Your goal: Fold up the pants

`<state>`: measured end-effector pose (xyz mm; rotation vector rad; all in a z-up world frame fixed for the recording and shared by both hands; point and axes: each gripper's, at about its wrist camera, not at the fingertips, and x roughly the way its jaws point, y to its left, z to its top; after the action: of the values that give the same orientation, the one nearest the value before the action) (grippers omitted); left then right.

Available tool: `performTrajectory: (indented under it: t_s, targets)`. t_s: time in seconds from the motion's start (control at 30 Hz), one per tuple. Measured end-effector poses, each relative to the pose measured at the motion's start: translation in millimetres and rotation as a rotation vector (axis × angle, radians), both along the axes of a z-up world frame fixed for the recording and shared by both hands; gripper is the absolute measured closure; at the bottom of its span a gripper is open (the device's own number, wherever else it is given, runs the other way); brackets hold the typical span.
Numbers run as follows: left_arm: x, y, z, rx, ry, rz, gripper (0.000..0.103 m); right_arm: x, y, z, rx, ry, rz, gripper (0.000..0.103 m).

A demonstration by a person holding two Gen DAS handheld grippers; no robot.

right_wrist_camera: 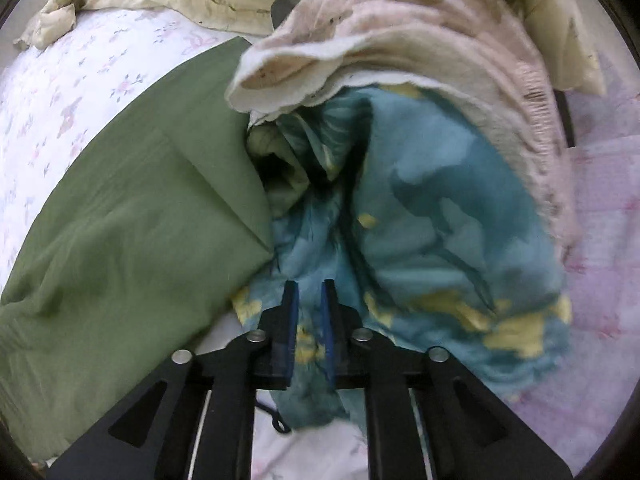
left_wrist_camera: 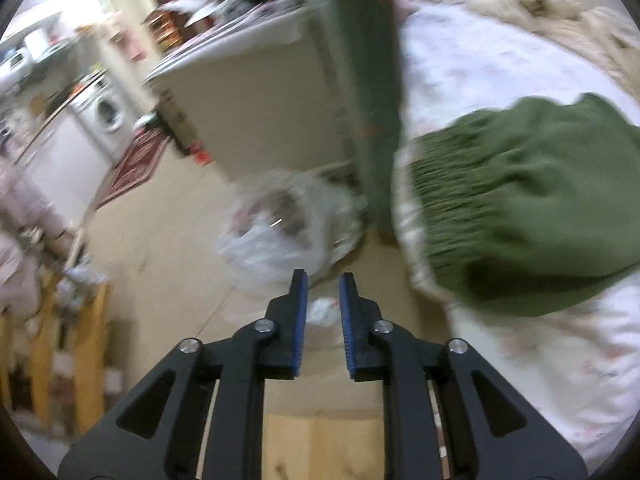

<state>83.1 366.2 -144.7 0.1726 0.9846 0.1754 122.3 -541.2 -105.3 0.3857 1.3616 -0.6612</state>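
left gripper (left_wrist_camera: 323, 280) – jaws apart, empty | right gripper (right_wrist_camera: 308, 288) – jaws apart over fleecy blue cloth (right_wrist_camera: 440, 220) | green pants (right_wrist_camera: 132, 208) – crinkled

1. The left black plastic two-finger gripper (left_wrist_camera: 323, 280) has blue ribbed pads (left_wrist_camera: 303, 320) and round silver pivot screws (left_wrist_camera: 265, 325).
2. The right black plastic two-finger gripper (right_wrist_camera: 309, 288) shows matching blue pads (right_wrist_camera: 328, 328), silver screws (right_wrist_camera: 256, 336) and triangular cut-outs (right_wrist_camera: 138, 416).

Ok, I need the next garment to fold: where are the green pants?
The green pants lie on the floral bedsheet, left in the right wrist view, touching the blue-and-yellow cloth.
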Motion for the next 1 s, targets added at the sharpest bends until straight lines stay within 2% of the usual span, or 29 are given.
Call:
performTrajectory:
  t_s: [0.07, 0.1, 0.13, 0.17, 0.23, 0.27, 0.33, 0.4, 0.47, 0.53, 0.57, 0.6, 0.7, 0.73, 0.77, 0.83, 0.9, 0.93, 1.0]
  targets:
    - [-1, 19, 0, -0.068, 0.006, 0.069, 0.089, -3, 9, 15, -0.051, -0.025, 0.002, 0.075]
    - [0, 31, 1, -0.132, 0.011, 0.124, 0.088, -3, 15, 24, -0.079, -0.045, 0.006, 0.068]
    - [-1, 39, 2, -0.186, 0.01, 0.158, 0.086, -4, 22, 34, -0.11, -0.072, 0.007, 0.052]
    - [1, 45, 6, -0.26, -0.002, 0.202, 0.078, -9, 35, 43, -0.14, -0.112, 0.011, 0.046]
    - [3, 44, 12, -0.341, -0.036, 0.229, 0.069, -8, 58, 60, -0.173, -0.191, 0.052, 0.046]
    - [9, 38, 18, -0.393, -0.067, 0.226, 0.067, -4, 74, 65, -0.156, -0.241, 0.093, 0.046]
    - [20, 25, 24, -0.435, -0.079, 0.195, 0.067, 1, 101, 77, -0.109, -0.322, 0.177, 0.046]
    - [40, -2, 30, -0.463, -0.076, 0.135, 0.067, 16, 136, 77, -0.035, -0.364, 0.254, 0.046]
    - [54, -29, 36, -0.493, -0.104, 0.042, 0.067, 28, 168, 64, 0.063, -0.374, 0.338, 0.049]
    - [65, -60, 37, -0.493, -0.11, -0.086, 0.067, 40, 203, 45, 0.138, -0.357, 0.415, 0.054]
    - [71, -74, 31, -0.487, -0.08, -0.14, 0.067, 45, 221, 33, 0.171, -0.338, 0.448, 0.061]
    - [77, -90, 18, -0.483, -0.011, -0.179, 0.067, 49, 238, 18, 0.195, -0.316, 0.473, 0.062]
    - [85, -106, -27, -0.433, 0.187, -0.166, 0.067, 61, 272, -32, 0.233, -0.223, 0.513, 0.063]
    - [83, -107, -39, -0.443, 0.218, -0.152, 0.067, 67, 271, -44, 0.233, -0.198, 0.517, 0.063]
    - [79, -106, -45, -0.468, 0.215, -0.137, 0.065, 67, 273, -58, 0.224, -0.165, 0.519, 0.063]
    - [75, -109, -45, -0.466, 0.191, -0.139, 0.065, 66, 268, -75, 0.205, -0.145, 0.514, 0.067]
    - [73, -114, -38, -0.416, 0.199, -0.162, 0.065, 70, 259, -72, 0.149, -0.132, 0.513, 0.068]
    - [70, -115, -35, -0.394, 0.203, -0.171, 0.065, 73, 250, -66, 0.099, -0.109, 0.487, 0.068]
    - [68, -115, -35, -0.369, 0.206, -0.179, 0.065, 78, 226, -58, 0.07, -0.098, 0.424, 0.068]
